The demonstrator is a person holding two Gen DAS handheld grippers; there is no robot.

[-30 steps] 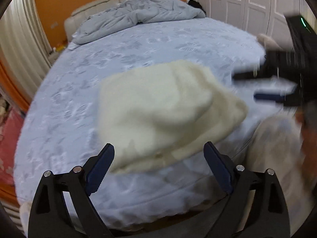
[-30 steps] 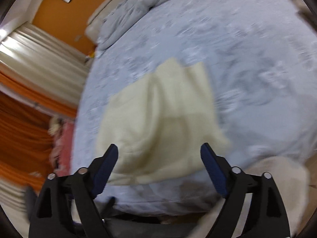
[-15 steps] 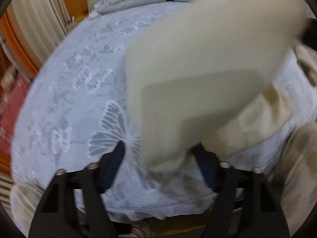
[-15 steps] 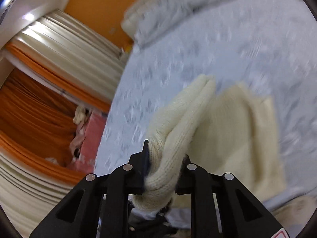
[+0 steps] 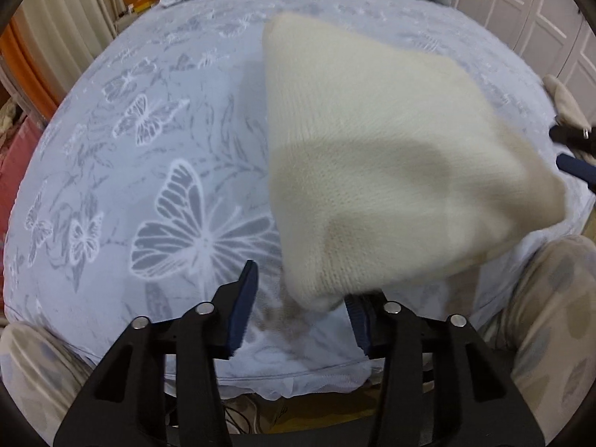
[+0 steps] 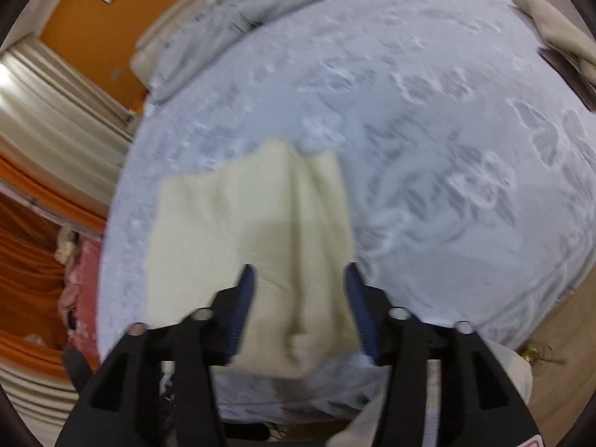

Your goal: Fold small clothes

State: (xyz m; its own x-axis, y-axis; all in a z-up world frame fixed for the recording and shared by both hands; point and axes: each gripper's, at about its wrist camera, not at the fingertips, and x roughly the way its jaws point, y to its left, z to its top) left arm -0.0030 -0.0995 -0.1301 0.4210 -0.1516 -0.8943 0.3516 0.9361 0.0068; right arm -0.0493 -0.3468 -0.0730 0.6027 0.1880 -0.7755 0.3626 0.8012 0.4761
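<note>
Cream knit garment lies on the bed, its near edge between both grippers' fingers. Left gripper and right gripper are spread apart; the right has released its earlier clamp.

1. The cream knit garment is smeared by motion; its near corner hides part of the left gripper's right finger.
2. Far right of that gripper, the right gripper is cut off by the edge.
3. In the right wrist view everything is blurred, and the garment's edges cannot be traced.
</note>
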